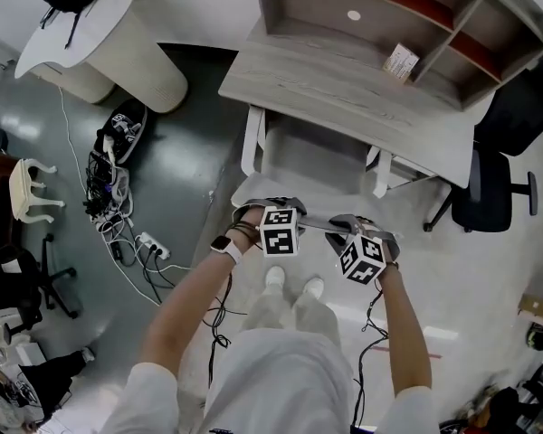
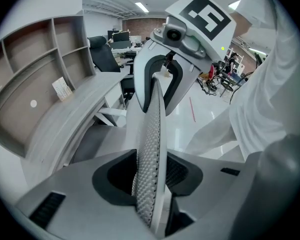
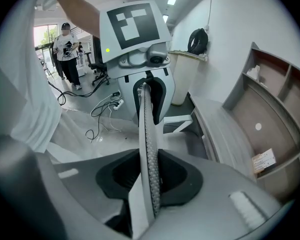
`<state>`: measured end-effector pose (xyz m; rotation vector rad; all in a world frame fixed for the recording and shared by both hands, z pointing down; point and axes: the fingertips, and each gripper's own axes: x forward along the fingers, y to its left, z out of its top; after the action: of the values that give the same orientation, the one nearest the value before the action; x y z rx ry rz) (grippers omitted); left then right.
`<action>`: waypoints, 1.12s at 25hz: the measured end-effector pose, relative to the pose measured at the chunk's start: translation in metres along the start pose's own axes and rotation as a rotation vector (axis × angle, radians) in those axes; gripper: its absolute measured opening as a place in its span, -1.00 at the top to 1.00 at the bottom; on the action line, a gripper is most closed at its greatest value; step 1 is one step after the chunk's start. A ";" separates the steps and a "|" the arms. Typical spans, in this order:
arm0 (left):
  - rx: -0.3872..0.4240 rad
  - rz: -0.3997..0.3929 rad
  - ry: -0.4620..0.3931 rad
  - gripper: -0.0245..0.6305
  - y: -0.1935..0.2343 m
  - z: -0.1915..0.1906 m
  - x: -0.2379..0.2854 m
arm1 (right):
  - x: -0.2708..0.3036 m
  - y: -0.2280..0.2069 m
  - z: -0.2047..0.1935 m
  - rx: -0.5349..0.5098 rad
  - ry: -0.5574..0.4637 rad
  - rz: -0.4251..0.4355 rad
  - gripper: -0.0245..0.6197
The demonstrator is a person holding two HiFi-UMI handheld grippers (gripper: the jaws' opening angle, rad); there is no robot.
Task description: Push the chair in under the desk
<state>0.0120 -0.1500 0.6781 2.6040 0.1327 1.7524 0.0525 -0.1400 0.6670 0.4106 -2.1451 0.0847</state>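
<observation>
A white chair with a grey seat (image 1: 308,156) stands in front of the grey wooden desk (image 1: 362,98), its seat partly under the desktop. Its mesh backrest's top edge (image 1: 315,225) runs between my two grippers. My left gripper (image 1: 264,206) is shut on the left end of that edge, and the mesh (image 2: 150,149) passes straight between its jaws (image 2: 150,184). My right gripper (image 1: 351,226) is shut on the right end, with the backrest edge (image 3: 149,134) clamped between its jaws (image 3: 150,184). Each gripper view shows the other gripper at the far end of the backrest.
A black office chair (image 1: 498,179) stands at the desk's right end. A white rounded counter (image 1: 118,43) is at the upper left, with cables and a power strip (image 1: 136,242) on the floor below it. A small card (image 1: 401,61) sits in the desk shelf. A person (image 3: 67,49) stands far off.
</observation>
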 end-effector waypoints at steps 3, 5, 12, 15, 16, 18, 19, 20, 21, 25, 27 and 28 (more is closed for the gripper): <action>0.008 -0.005 -0.002 0.52 0.002 -0.001 -0.002 | 0.000 -0.002 0.002 0.003 -0.001 -0.004 0.58; 0.009 -0.008 -0.003 0.52 0.003 0.000 -0.003 | 0.000 -0.004 0.003 0.003 -0.003 -0.008 0.58; 0.023 -0.013 0.008 0.51 0.015 -0.006 -0.004 | 0.005 -0.012 0.009 0.023 -0.008 -0.024 0.57; 0.030 -0.006 0.016 0.51 0.022 -0.010 -0.007 | 0.008 -0.016 0.014 0.028 -0.012 -0.031 0.57; 0.031 -0.004 0.017 0.50 0.024 -0.011 -0.007 | 0.009 -0.018 0.015 0.029 -0.013 -0.036 0.57; 0.032 0.002 0.016 0.47 0.030 -0.012 -0.009 | 0.010 -0.022 0.018 0.032 -0.014 -0.045 0.57; 0.033 0.007 0.017 0.46 0.033 -0.013 -0.009 | 0.011 -0.024 0.019 0.034 -0.014 -0.047 0.57; 0.035 0.012 0.017 0.46 0.036 -0.014 -0.010 | 0.012 -0.026 0.020 0.035 -0.014 -0.048 0.57; 0.037 0.019 0.019 0.46 0.039 -0.014 -0.010 | 0.012 -0.029 0.021 0.037 -0.013 -0.048 0.58; 0.052 0.064 0.026 0.46 0.054 -0.016 -0.011 | 0.015 -0.040 0.024 0.042 -0.016 -0.057 0.58; 0.062 0.087 0.033 0.46 0.062 -0.017 -0.011 | 0.018 -0.046 0.026 0.046 -0.018 -0.066 0.58; 0.066 0.097 0.036 0.45 0.067 -0.018 -0.011 | 0.019 -0.049 0.027 0.049 -0.019 -0.069 0.58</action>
<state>-0.0040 -0.2180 0.6781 2.6688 0.0668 1.8571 0.0373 -0.1966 0.6625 0.5155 -2.1484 0.0950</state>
